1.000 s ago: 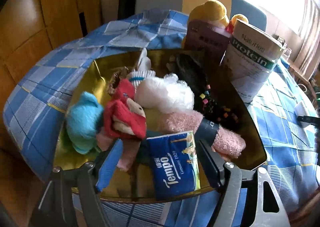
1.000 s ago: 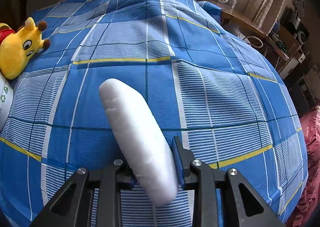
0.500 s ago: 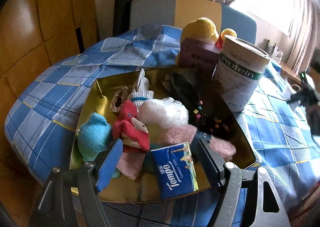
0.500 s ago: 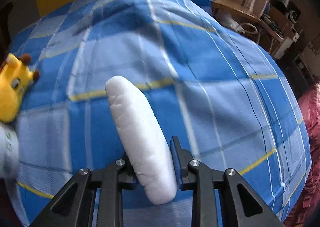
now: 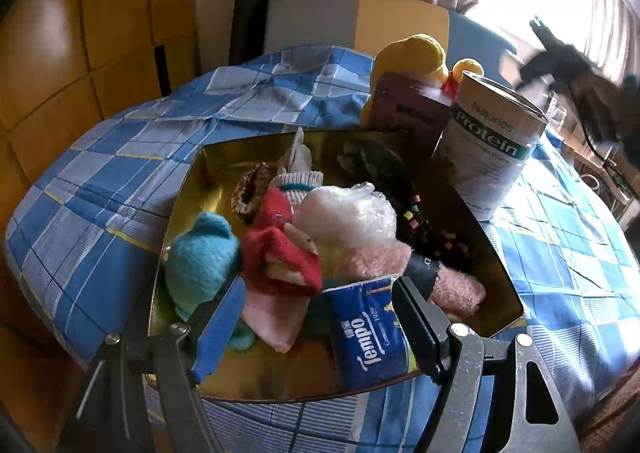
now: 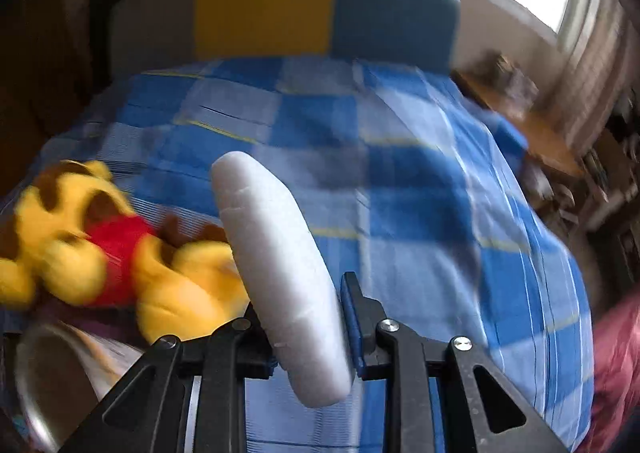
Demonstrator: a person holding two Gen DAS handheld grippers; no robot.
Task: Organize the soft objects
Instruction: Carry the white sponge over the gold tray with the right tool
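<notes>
A gold tray [image 5: 188,205] on the blue checked bed holds soft things: a teal plush [image 5: 200,257], a red plush [image 5: 280,253], a white plastic puff [image 5: 348,209], a pink towel [image 5: 456,285] and a blue Tempo tissue pack [image 5: 368,333]. My left gripper [image 5: 316,325] hovers open over the tray's near edge, gripping nothing; the tissue pack lies below it. My right gripper [image 6: 304,309] is shut on a long white foam piece [image 6: 276,245], held in the air above the bed. From the left wrist view the right gripper [image 5: 560,61] is a dark blur at the upper right.
A yellow plush bear [image 6: 100,253] in a red shirt lies on the sheet beside a Protein can [image 5: 492,145] and a purple box [image 5: 408,109], just behind the tray. A grey, yellow and blue headboard [image 6: 320,5] stands at the back. Cluttered shelves [image 6: 560,149] stand at the right.
The right gripper has risen with the white foam piece and swung left, so the yellow bear and the can's rim now show close below. The left gripper has hardly moved.
</notes>
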